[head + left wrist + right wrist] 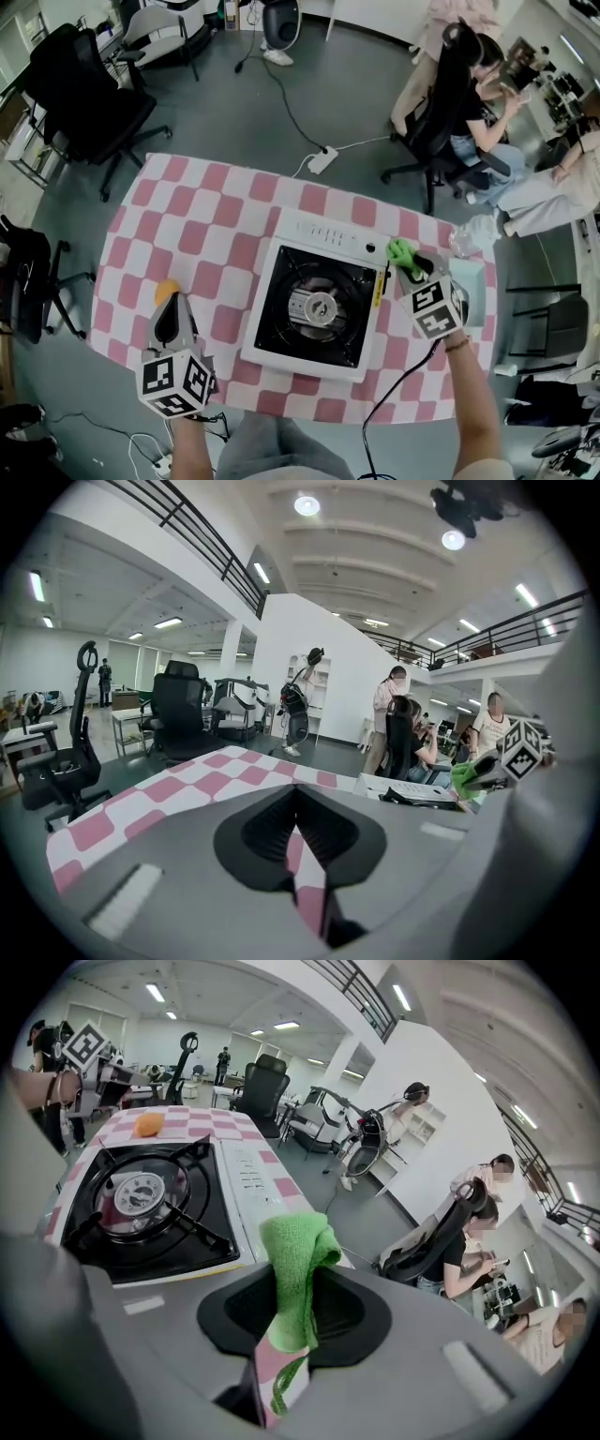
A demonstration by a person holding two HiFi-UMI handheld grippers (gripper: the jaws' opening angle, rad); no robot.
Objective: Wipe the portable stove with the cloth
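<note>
The portable stove (281, 339), white with a black burner pan, sits in the middle of the pink-checked table (202, 225). My right gripper (410, 262) hovers at the stove's right edge, shut on a green cloth (400, 249). In the right gripper view the cloth (295, 1251) sticks up from between the jaws of the right gripper (289, 1321), with the stove (141, 1194) to the left of them. My left gripper (171, 317) hangs over the table left of the stove, shut with nothing in it (298, 832). A small orange object (166, 290) lies just ahead of it.
A pale blue tray (476, 279) and some clear plastic (461, 241) lie at the table's right edge. Office chairs (84, 94) stand on the floor behind, people sit at the back right (469, 103), and a power strip (322, 159) lies beyond the far table edge.
</note>
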